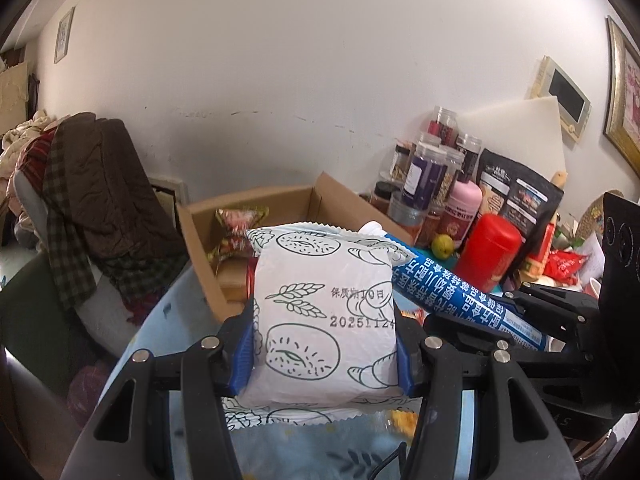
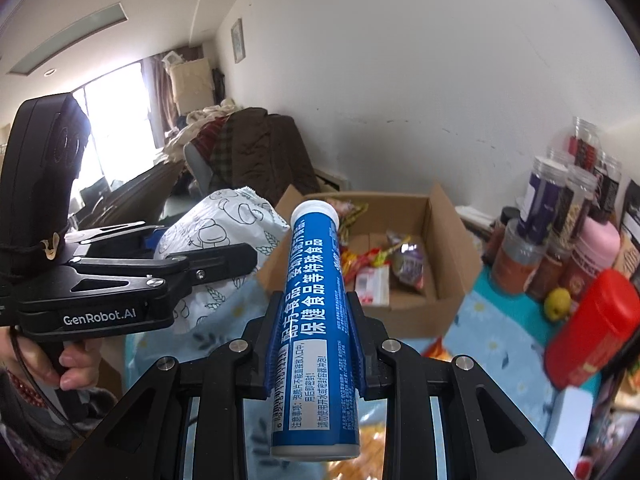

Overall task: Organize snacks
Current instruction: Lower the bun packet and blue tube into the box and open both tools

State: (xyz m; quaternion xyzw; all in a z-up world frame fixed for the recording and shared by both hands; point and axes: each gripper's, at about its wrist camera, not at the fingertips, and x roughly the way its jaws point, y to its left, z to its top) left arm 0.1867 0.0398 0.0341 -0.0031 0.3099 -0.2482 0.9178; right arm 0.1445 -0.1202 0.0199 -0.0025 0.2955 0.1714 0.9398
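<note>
In progress: cardboard box [image 2: 436, 280] on the counter [image 2: 496, 332] already holds several wrapped snacks; left gripper [image 1: 326, 344] fingers clamped on white bread packet [image 1: 324, 312], right gripper [image 2: 314, 344] fingers on blue tube [image 2: 312, 320], both held short of the box, unplaced.

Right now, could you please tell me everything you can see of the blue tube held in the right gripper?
The blue tube is a slim cylinder, plastic by its look, with a white cap at its far end and white Chinese print and a barcode along its side. The right gripper is shut on its middle, the blue finger pads pressing both sides. It is lifted off the table, pointing forward toward the open cardboard box. In the left wrist view it lies against the white snack packet.
</note>
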